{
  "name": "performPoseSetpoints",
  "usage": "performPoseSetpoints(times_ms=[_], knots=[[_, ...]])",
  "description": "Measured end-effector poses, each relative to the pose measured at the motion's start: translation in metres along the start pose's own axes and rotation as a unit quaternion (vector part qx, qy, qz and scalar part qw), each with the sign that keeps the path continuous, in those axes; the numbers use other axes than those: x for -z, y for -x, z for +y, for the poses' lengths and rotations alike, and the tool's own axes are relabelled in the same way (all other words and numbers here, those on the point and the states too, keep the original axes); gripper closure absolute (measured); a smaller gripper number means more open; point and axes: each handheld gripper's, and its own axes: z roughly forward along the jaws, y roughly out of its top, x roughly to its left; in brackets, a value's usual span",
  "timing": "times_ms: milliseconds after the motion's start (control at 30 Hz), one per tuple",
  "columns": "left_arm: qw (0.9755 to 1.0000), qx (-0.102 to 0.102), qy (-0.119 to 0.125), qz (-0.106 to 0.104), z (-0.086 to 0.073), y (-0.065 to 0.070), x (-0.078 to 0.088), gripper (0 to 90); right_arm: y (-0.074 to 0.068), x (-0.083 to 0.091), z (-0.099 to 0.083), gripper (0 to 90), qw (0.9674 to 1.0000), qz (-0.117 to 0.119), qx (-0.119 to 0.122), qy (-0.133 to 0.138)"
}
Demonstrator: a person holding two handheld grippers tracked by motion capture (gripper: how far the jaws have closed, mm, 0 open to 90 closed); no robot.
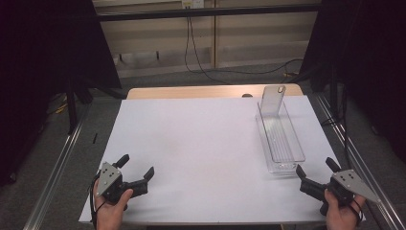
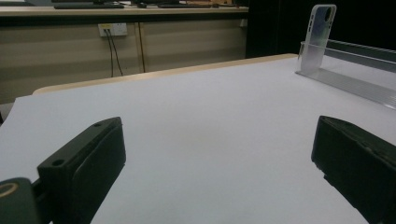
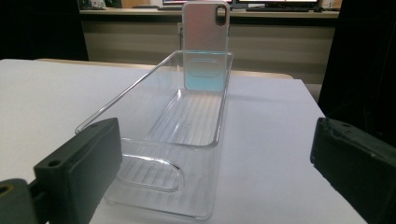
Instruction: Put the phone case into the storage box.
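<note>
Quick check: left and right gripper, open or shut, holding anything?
Left gripper: open, holding nothing, over the bare white table.
Right gripper: open, holding nothing, facing the near end of the clear tray.

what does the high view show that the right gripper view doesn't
High view alone: both of the person's hands, the left hand-held gripper open at the near left, the whole white table, and the floor cables behind.
Right gripper view alone: a close look through the clear tray, its ribbed floor, and the oval handle recess in its near end.
Both: the right hand-held gripper, jaws apart at the tray's near end, and the phone case standing upright at the far end.
</note>
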Motion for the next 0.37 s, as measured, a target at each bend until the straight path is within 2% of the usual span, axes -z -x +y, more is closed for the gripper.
performPoseSetpoints(times_ms=[133, 300, 367], knots=[[1.0000, 0.000, -0.005, -0.002, -0.0002, -0.0009, -0.0009, 3.0, -0.0008, -0.0042, -0.0030, 2.0, 0.9999, 0.000, -0.005, -0.011], [0.9999, 0.010, -0.009, -0.002, -0.0003, -0.0020, -0.0029, 2.9, 0.0004, -0.0042, -0.0017, 1.6, 0.9999, 0.004, -0.012, -0.004], [0.9999, 0.008, -0.011, -0.004, 0.0003, -0.0029, -0.0034, 2.6, 0.0009, -0.0039, -0.0012, 1.5, 0.9998, 0.004, -0.017, 0.000]])
